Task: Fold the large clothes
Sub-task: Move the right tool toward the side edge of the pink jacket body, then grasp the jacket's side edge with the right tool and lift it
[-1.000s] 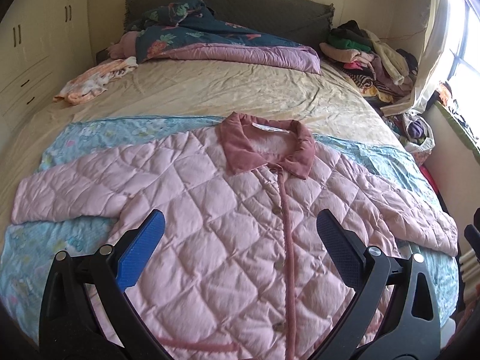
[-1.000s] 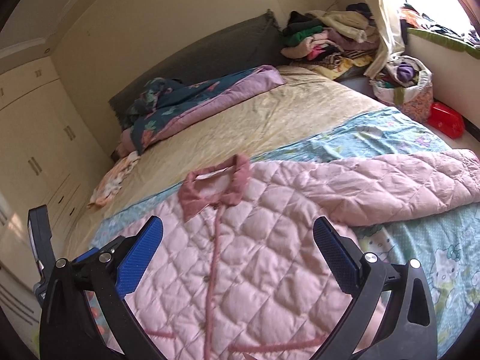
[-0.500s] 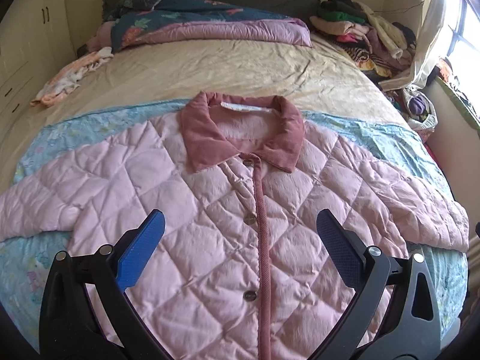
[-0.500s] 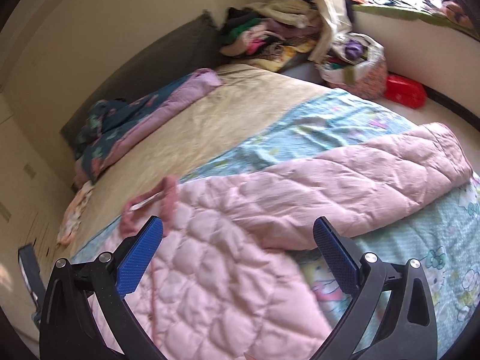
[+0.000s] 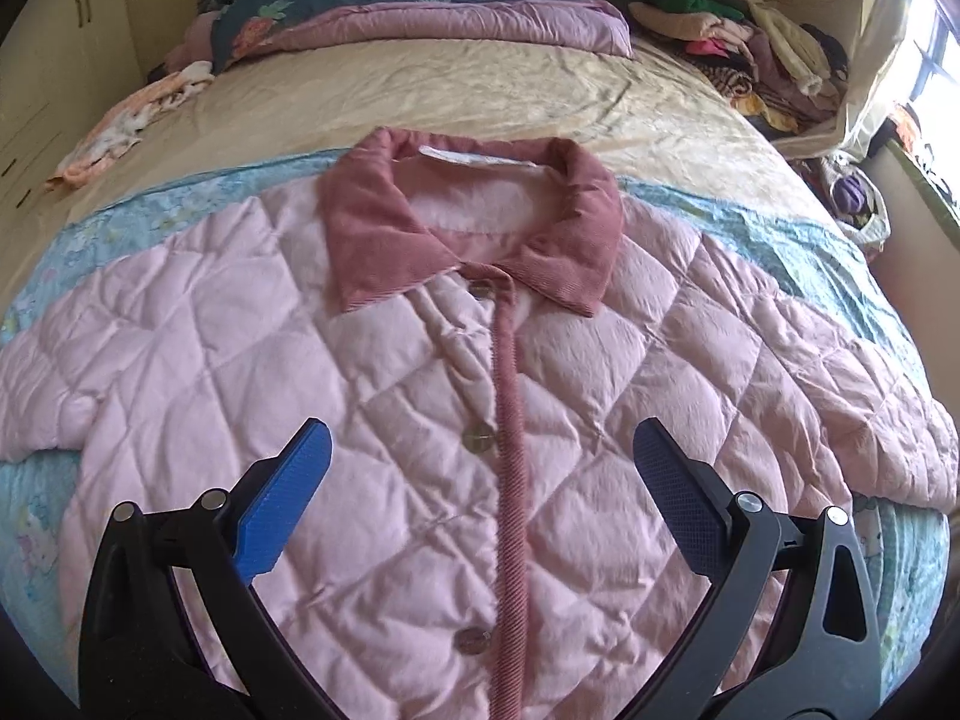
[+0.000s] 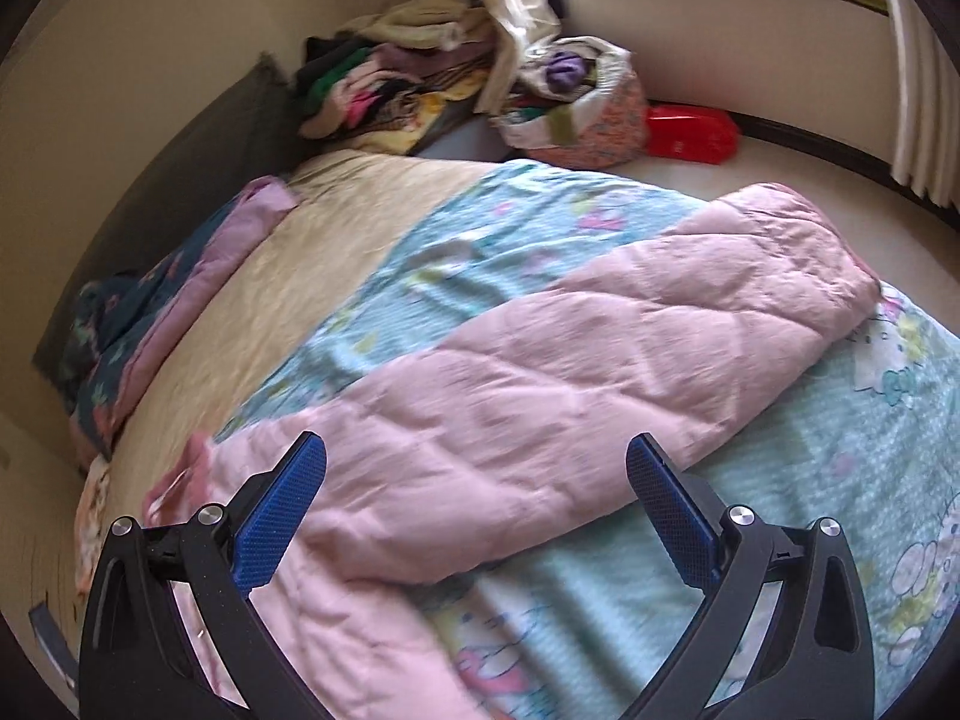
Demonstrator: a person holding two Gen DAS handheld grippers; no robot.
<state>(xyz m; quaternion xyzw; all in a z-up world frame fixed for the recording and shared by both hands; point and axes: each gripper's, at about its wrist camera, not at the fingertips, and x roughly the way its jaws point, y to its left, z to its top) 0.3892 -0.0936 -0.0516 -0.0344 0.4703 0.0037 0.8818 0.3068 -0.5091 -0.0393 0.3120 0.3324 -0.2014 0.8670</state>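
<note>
while the pink quilted jacket [image 5: 420, 420] lay flat and buttoned on the bed [image 5: 468, 96], the left tongs [image 5: 480, 468] hung wide open above its chest, holding nothing. from the right, the right tongs [image 6: 474, 480] gaped empty over the outstretched sleeve [image 6: 600, 372]; folding looked unstarted, and gripping that sleeve seemed next.

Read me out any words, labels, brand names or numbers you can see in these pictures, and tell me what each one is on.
No text can be read in either view.
White neck label inside the collar of the pink quilted jacket: too small and washed out to read.
Red box on the floor: pale marking, too blurred to read.
Blue cartoon sheet: pictures only, no legible words.
</note>
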